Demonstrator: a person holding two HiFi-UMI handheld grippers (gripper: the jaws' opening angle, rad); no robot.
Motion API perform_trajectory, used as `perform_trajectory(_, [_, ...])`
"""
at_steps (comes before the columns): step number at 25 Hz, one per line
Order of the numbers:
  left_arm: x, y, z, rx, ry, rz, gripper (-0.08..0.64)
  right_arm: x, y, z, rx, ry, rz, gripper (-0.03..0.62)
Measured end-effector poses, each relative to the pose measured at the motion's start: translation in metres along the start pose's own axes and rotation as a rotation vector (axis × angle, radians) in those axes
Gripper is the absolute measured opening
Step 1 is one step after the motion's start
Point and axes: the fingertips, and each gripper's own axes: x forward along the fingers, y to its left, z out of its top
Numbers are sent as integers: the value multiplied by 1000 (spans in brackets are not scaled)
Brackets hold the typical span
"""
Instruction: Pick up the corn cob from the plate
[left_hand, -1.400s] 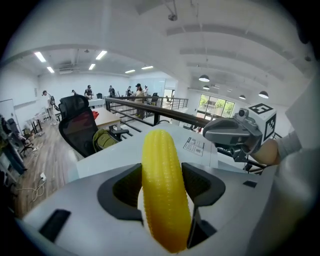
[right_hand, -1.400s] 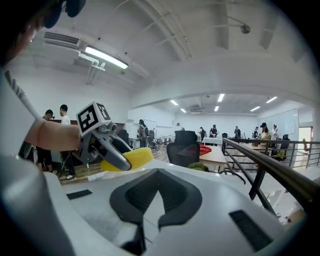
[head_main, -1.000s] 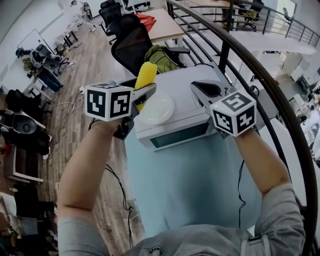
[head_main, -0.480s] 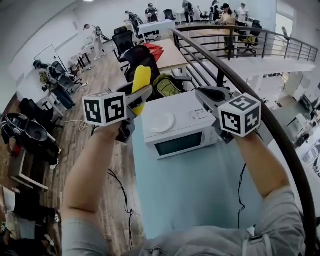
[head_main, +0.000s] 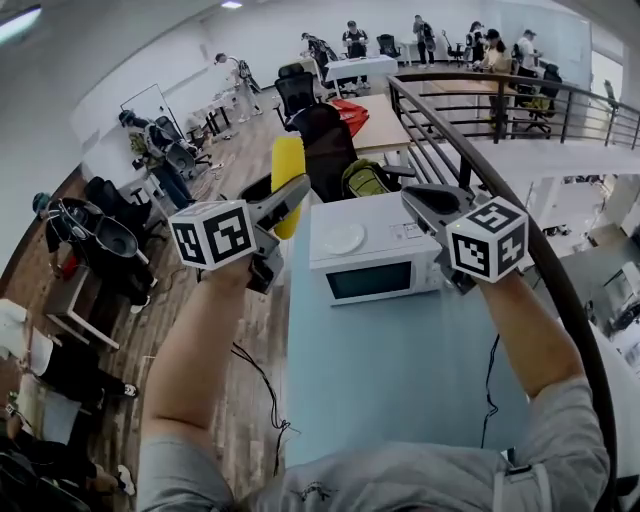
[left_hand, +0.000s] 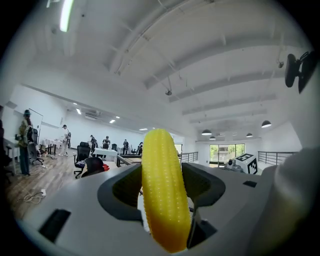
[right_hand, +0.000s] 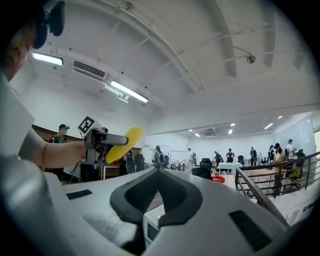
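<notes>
The yellow corn cob (head_main: 288, 168) stands upright in my left gripper (head_main: 290, 196), which is shut on it and held high, left of the microwave. In the left gripper view the corn cob (left_hand: 164, 190) fills the space between the grey jaws, pressed from both sides. The white plate (head_main: 343, 238) lies bare on top of the white microwave (head_main: 375, 265). My right gripper (head_main: 425, 200) hovers above the microwave's right end, its jaws together with nothing in them. From the right gripper view the cob (right_hand: 121, 144) shows at the left, well apart from the right gripper (right_hand: 156, 172).
The microwave stands at the far end of a light blue table (head_main: 400, 370). A dark curved railing (head_main: 520, 210) runs along the right. Beyond are office desks, chairs and several people. A wooden floor with cables lies to the left.
Both grippers have risen and pulled back from the microwave top, and the corn cob has gone up with the left gripper. The plate has stayed on the microwave.
</notes>
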Motion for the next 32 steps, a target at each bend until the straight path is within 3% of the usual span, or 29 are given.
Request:
perform_trajectory(6, [-63, -20, -10, -33, -72, -36, 264, -17, 40, -17, 23, 7, -11, 15])
perform_trajectory(10, [-135, -21, -26, -41, -114, -76, 264, -15, 97, -23, 17, 25, -26, 15])
perform_trajectory(15, [-218, -43, -72, -77, -102, -151, 264, -44, 177, -38, 66, 45, -74, 15])
perform_trajectory(22, [-320, -30, -110, -122, -81, -167, 264, -58, 269, -61, 113, 75, -103, 15])
perform_trajectory(28, [-371, -28, -125, -82, -104, -172, 264, -65, 320, -75, 127, 115, -95, 15])
perform_trajectory(32, [-386, -39, -145, -96, -100, -182, 264, -76, 334, -85, 158, 112, -85, 15])
